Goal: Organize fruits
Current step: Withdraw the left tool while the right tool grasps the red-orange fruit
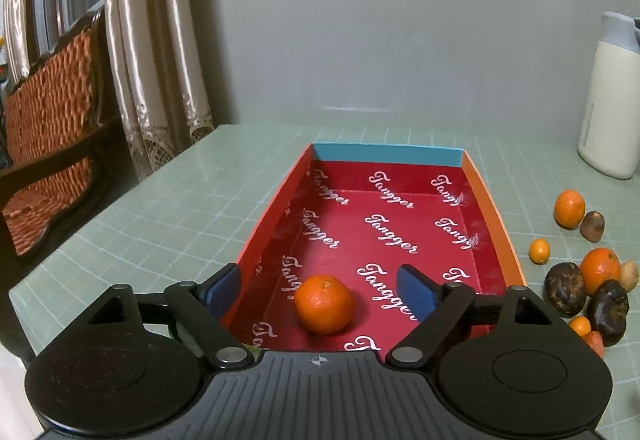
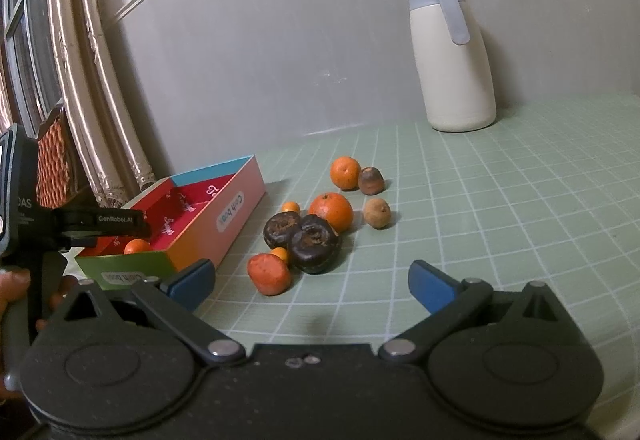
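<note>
An open box point(image 1: 384, 156) with a red lining printed in white script lies on the green grid mat. One orange point(image 1: 325, 304) rests on its floor near the close end. My left gripper point(image 1: 320, 290) is open around that orange, and its blue pads point(image 1: 416, 288) stand clear of the peel on both sides. In the right wrist view the same box point(image 2: 224, 224) sits at the left with the orange point(image 2: 136, 246) inside. My right gripper point(image 2: 312, 280) is open and empty, low over the mat, just short of a loose pile of fruit point(image 2: 314, 242).
The pile holds two oranges point(image 2: 331, 211), two dark wrinkled fruits point(image 2: 280, 228), a red-orange fruit point(image 2: 269, 274), small kumquats and brown ones. A cream thermos jug point(image 2: 456, 72) stands by the back wall. A hand point(image 2: 12, 292) holds the left gripper. Curtains and a woven chair point(image 1: 48, 144) lie past the table's left edge.
</note>
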Motion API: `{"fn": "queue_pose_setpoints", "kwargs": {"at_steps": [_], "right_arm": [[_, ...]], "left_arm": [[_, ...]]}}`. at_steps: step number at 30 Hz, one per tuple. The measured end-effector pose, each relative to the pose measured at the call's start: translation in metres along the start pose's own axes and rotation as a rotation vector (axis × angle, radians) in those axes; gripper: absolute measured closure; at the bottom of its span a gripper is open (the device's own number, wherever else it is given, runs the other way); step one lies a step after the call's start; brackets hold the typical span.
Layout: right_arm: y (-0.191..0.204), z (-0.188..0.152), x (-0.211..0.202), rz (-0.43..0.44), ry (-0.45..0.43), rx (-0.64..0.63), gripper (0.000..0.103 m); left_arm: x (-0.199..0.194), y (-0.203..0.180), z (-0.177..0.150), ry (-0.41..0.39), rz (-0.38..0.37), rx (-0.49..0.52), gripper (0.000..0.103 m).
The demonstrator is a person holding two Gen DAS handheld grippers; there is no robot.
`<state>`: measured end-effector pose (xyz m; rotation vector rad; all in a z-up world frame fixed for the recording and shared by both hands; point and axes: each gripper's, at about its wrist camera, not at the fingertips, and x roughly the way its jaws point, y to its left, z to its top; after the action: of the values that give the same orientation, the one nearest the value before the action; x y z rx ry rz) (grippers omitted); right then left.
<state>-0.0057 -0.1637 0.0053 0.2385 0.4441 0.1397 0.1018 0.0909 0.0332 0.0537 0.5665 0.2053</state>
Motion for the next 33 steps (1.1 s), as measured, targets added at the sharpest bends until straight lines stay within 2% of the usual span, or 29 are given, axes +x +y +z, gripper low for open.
{"fn": "queue_pose_setpoints", "kwargs": {"at_steps": [5, 19, 27, 30, 32, 33], "right_arm": [[-0.001, 0.000, -0.001, -0.001, -0.003, 0.003, 0.000], [-0.002, 0.001, -0.005, 0.001, -0.026, 0.004, 0.000], [0.007, 0.003, 0.006, 0.028, -0.007, -0.028, 0.001], [0.011, 0.003, 0.015, 0.045, 0.018, -0.027, 0.007], [0.017, 0.004, 0.022, 0.051, 0.030, -0.046, 0.021], [0.020, 0.004, 0.026, 0.050, 0.036, -0.058, 0.024]], "left_arm": [[-0.009, -0.003, 0.001, -0.026, 0.004, 0.009, 0.009], [-0.038, -0.005, -0.001, -0.051, -0.021, 0.035, 0.006], [-0.048, 0.019, -0.019, -0.011, 0.010, 0.030, 0.006], [-0.050, 0.028, -0.026, 0.003, 0.027, 0.024, 0.006], [-0.051, 0.034, -0.032, 0.010, 0.038, 0.020, 0.005], [-0.051, 0.036, -0.034, 0.015, 0.043, 0.017, 0.005]]}}
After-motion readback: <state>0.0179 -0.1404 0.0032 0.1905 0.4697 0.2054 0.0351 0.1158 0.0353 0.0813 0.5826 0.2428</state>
